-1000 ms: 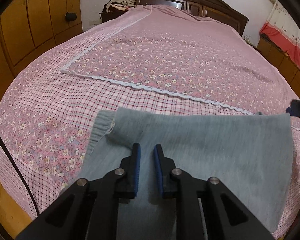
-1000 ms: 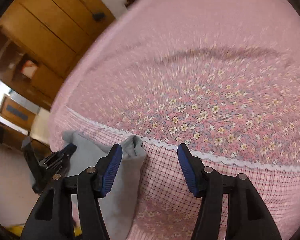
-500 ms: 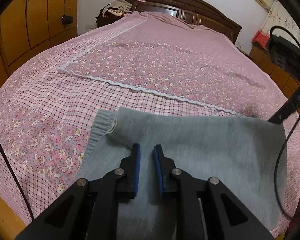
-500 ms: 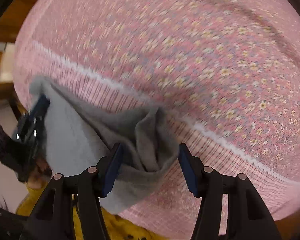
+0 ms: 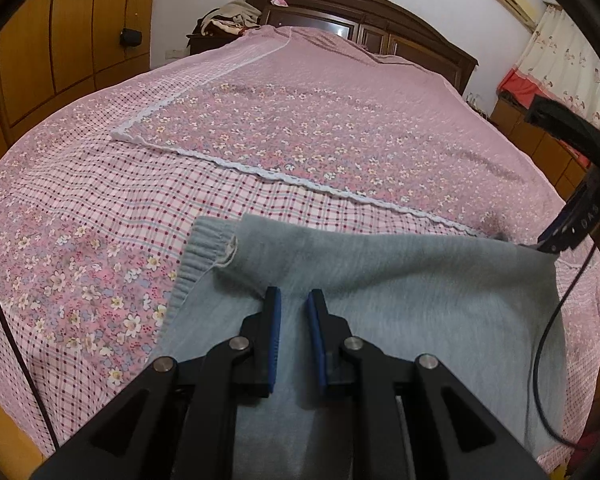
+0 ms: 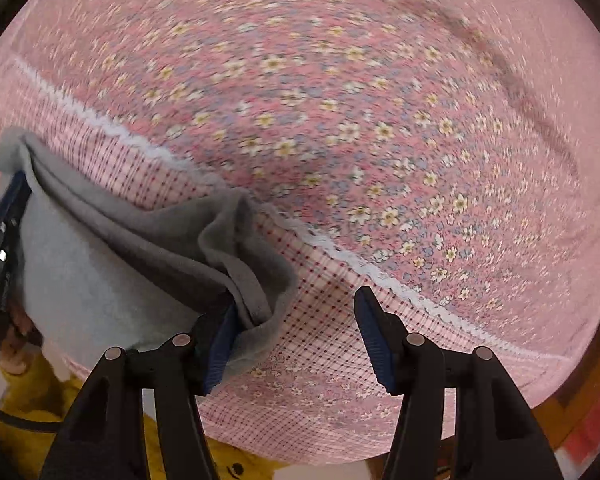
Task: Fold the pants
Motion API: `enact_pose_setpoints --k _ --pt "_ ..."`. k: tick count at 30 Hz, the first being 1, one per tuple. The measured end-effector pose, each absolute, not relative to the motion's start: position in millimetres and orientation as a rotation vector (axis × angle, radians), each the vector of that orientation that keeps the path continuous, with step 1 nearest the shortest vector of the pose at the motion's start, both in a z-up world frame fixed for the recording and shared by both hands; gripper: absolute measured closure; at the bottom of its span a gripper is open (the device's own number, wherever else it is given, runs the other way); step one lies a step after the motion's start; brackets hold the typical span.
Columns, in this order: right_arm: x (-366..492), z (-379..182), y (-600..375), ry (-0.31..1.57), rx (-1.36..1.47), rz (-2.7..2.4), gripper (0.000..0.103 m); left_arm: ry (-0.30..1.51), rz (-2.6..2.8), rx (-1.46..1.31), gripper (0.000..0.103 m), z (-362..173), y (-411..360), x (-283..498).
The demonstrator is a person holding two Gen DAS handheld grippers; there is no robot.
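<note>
Pants: your grey pants (image 5: 400, 300) lie flat on the near edge of the bed (image 5: 320, 128), over the checked border of the pink floral cover, with the ribbed waistband (image 5: 196, 256) at the left side in the left wrist view.
Left hand-held gripper: your left hand-held gripper (image 5: 294, 312) hovers over the cloth just beside the waistband, its blue pads nearly together with only a narrow gap. Nothing shows between them, so you hold no cloth here.
Right hand-held gripper: your right hand-held gripper (image 6: 296, 320) points steeply down at the far corner of the pants (image 6: 256, 264). Its jaws stand apart. The left pad touches the bunched edge of that corner and the right pad hangs over bare checked cover, so it is released, not clamped.
Corner: the cloth there is rucked into several layers with a rolled lip.
Step, as it looks: you are about to pinch that corner for the next fold.
Risk, missed layers: if you close now, you may catch only the top lip, because most of the corner sits beside the left pad and not between the two.
Risk, bedcover: the right pad is over the cover, so closing low could pinch the cover along with the pants.
Risk, crooked fold: with the left side unheld, a pull from the right could drag the whole garment and skew it.
Risk, edge: the pants lie near the bed's edge, so a drag toward you could slide them off.
</note>
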State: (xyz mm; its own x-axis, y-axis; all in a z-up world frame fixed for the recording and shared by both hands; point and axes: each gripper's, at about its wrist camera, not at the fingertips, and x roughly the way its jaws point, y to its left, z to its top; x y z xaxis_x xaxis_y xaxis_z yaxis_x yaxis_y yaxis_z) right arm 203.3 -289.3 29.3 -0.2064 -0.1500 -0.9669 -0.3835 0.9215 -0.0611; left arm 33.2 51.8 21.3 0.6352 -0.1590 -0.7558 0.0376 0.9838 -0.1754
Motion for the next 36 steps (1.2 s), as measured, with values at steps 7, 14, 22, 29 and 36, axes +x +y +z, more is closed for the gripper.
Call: enact_pose_setpoints --k 7,14,22,29,36 --pt "202 55 -342 1.775 -0.146 0.205 0.045 0.873 -0.119 -0.154 0.087 19 55 31" --pt "173 65 -422 1.677 -0.213 -0.043 0.062 0.872 -0.117 -0.152 0.087 19 54 30" --pt "145 104 -445 1.528 -0.088 0.167 0.062 0.873 -0.114 -0.159 0.087 26 53 28" --pt "103 97 -436 1.482 -0.02 0.413 0.079 0.889 -0.095 -0.177 0.088 39 60 29" --pt "110 100 -400 1.32 0.027 0.541 0.082 0.907 -0.021 -0.16 0.089 39 71 31"
